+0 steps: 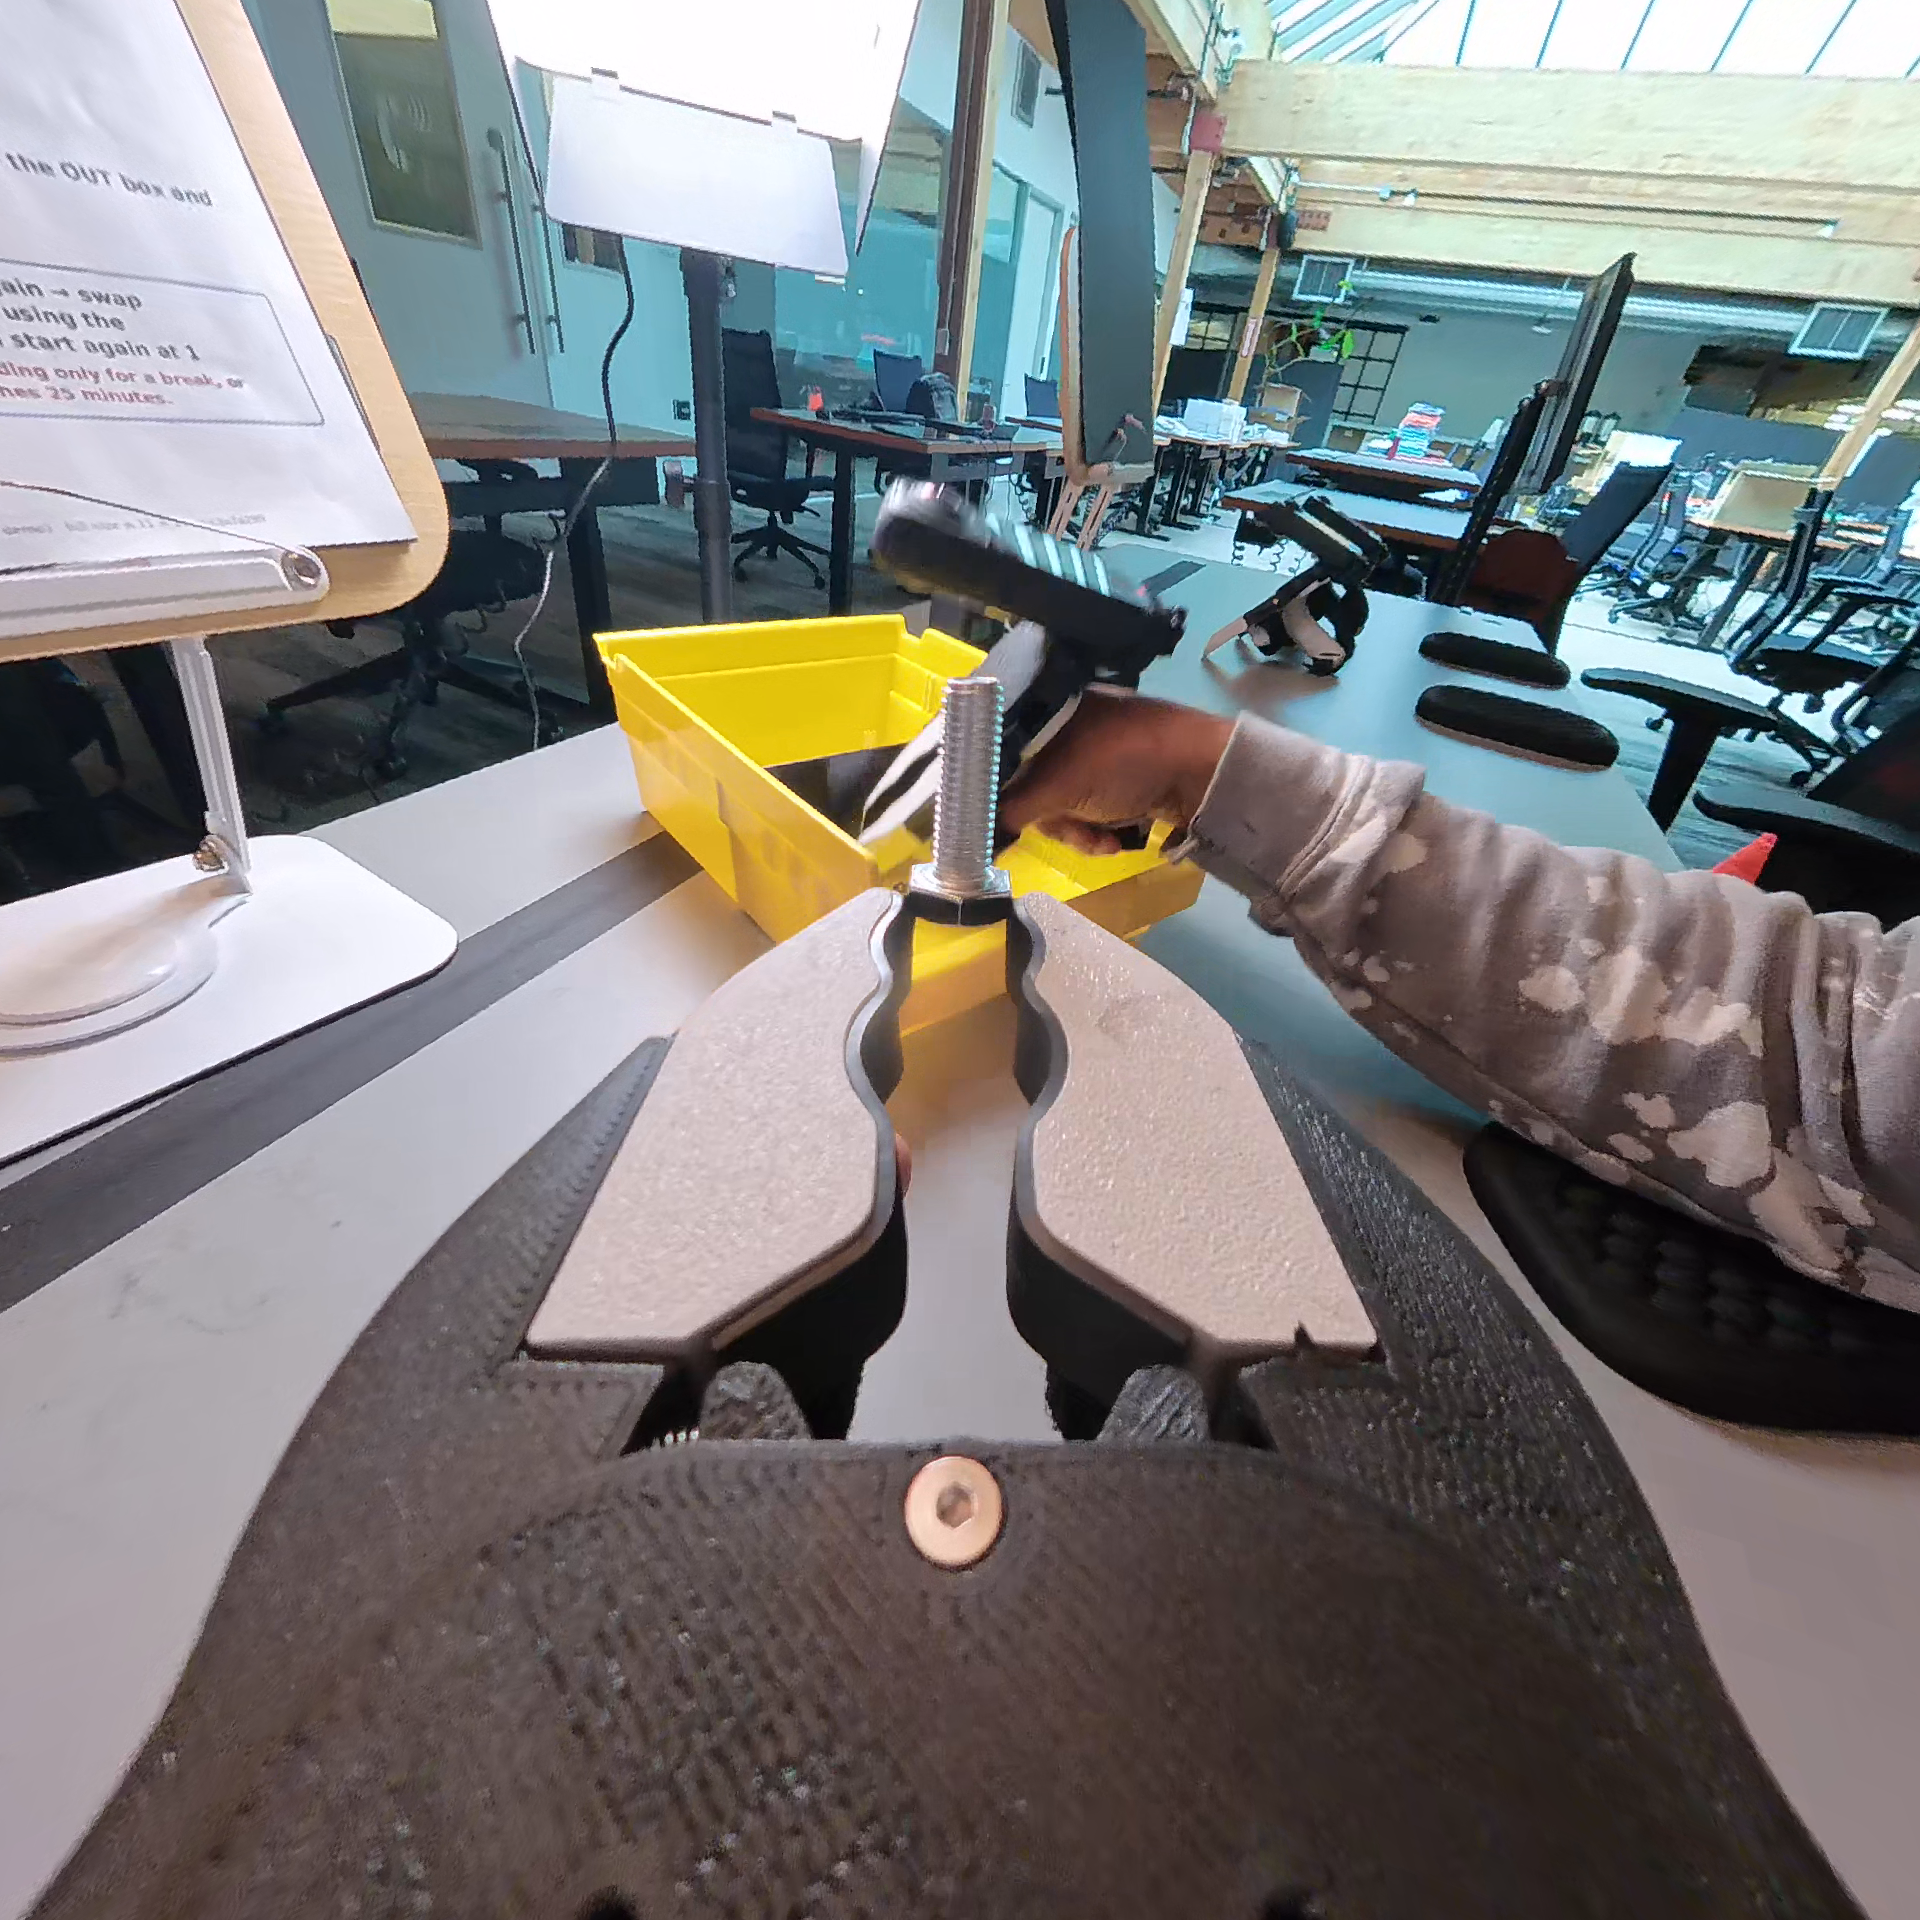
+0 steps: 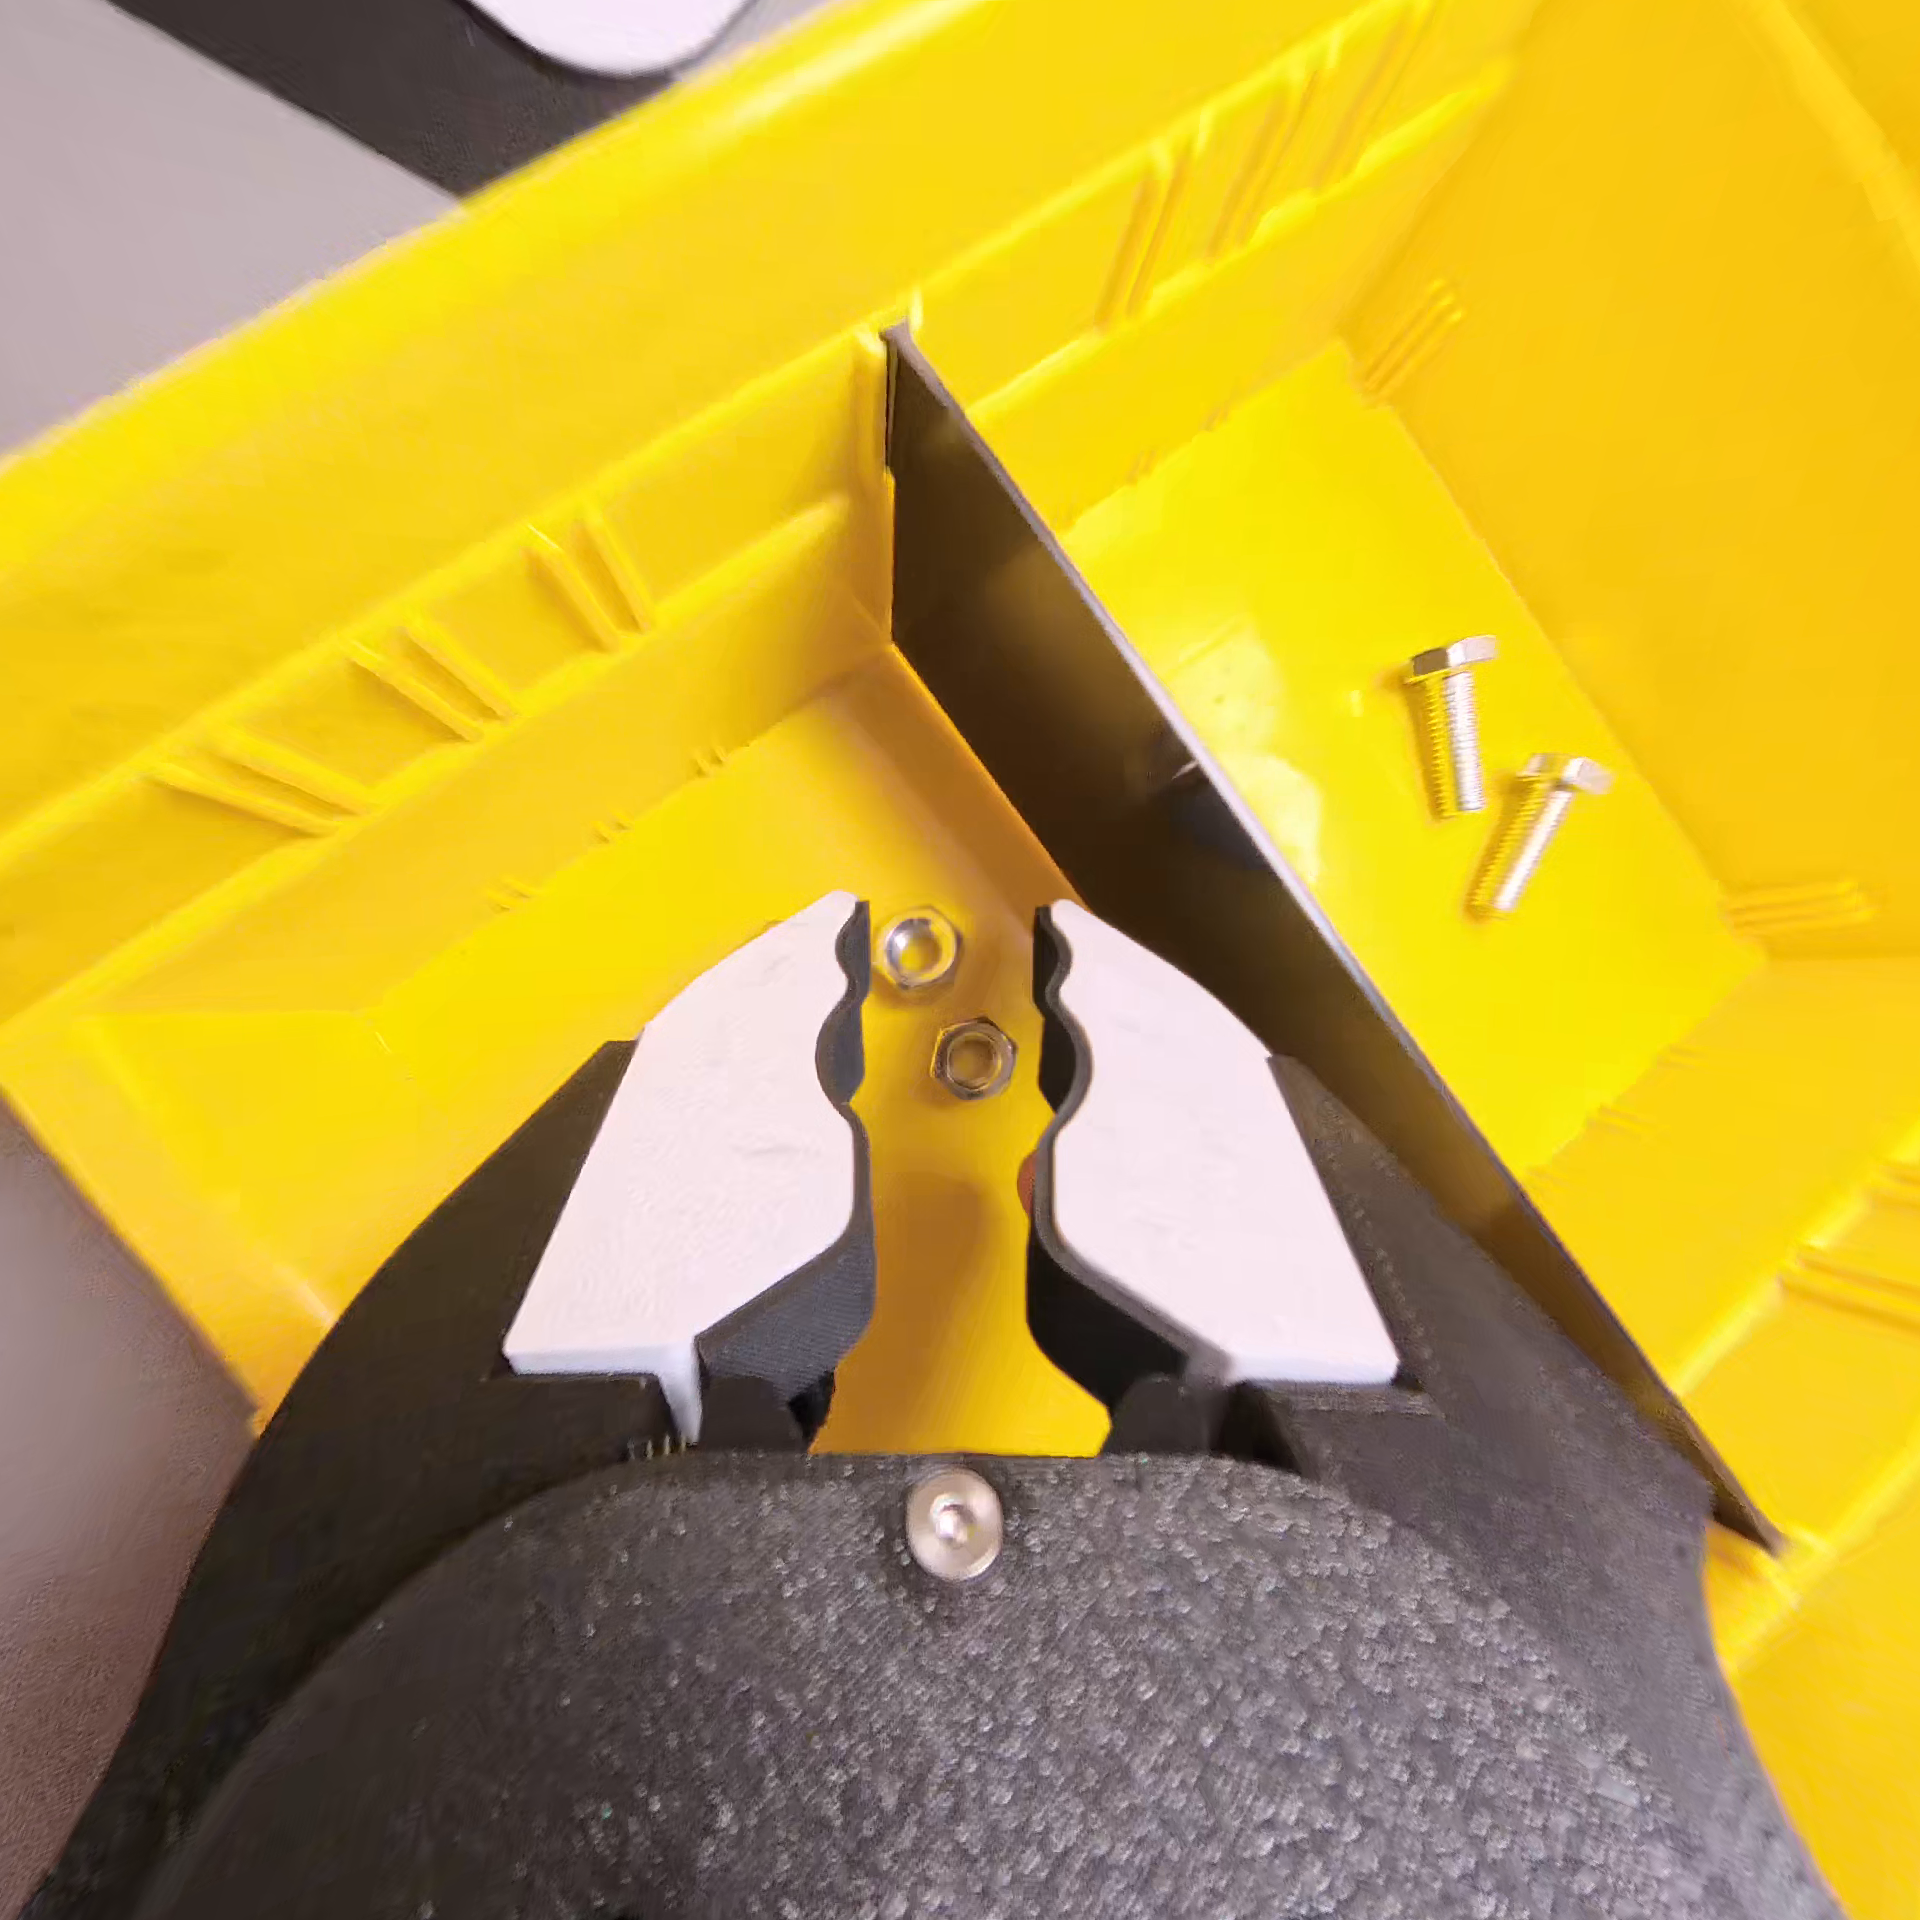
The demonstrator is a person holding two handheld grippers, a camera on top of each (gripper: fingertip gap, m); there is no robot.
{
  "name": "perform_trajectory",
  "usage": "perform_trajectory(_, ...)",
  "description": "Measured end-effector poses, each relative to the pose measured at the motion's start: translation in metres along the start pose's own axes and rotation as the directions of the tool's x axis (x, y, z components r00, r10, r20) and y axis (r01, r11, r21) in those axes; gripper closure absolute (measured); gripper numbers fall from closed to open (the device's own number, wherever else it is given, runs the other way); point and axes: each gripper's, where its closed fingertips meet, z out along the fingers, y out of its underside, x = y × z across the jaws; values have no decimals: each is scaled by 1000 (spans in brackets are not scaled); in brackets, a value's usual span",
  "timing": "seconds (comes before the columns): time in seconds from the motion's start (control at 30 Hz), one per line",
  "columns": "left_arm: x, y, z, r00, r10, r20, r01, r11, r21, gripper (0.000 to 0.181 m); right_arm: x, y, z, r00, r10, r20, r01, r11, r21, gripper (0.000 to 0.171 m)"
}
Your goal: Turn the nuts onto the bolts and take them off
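My left gripper point(image 1: 958, 906) is shut on the hex head of a silver bolt point(image 1: 966, 774) and holds it upright, thread up, in front of the yellow bin point(image 1: 727, 717). My right gripper point(image 2: 948, 920) is open inside the bin's left compartment, its fingertips just above the floor. Two silver nuts lie there: one nut point(image 2: 916, 949) close to the left fingertip, the other nut point(image 2: 975, 1057) between the fingers. Two loose bolts point(image 2: 1449, 722) point(image 2: 1532, 826) lie in the right compartment, past a dark divider point(image 2: 1039, 686). In the left wrist view the right gripper point(image 1: 1023, 623) dips into the bin, held by a hand.
A white stand point(image 1: 197, 935) with a clipboard and paper sits at the left of the grey table point(image 1: 312, 1299). The person's patterned sleeve point(image 1: 1558, 987) crosses from the right over a black pad point(image 1: 1683, 1309). Another gripper point(image 1: 1299, 613) and dark pads lie farther back. Some 30 cm of space lies between my two pairs of fingers.
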Motion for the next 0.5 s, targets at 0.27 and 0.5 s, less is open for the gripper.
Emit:
perform_trajectory(0.27, 2, 17, 6, 1000, 28, -14, -29, 995, -93, 163, -116, -88, -151, 855, -468, 224, 297, 795, 529, 146)
perform_trajectory(0.5, 23, 38, 13, 990, 109, -90, -127, 966, -225, 164, -217, -57, -182, 533, -739, 411, 523, 670, 527, 139)
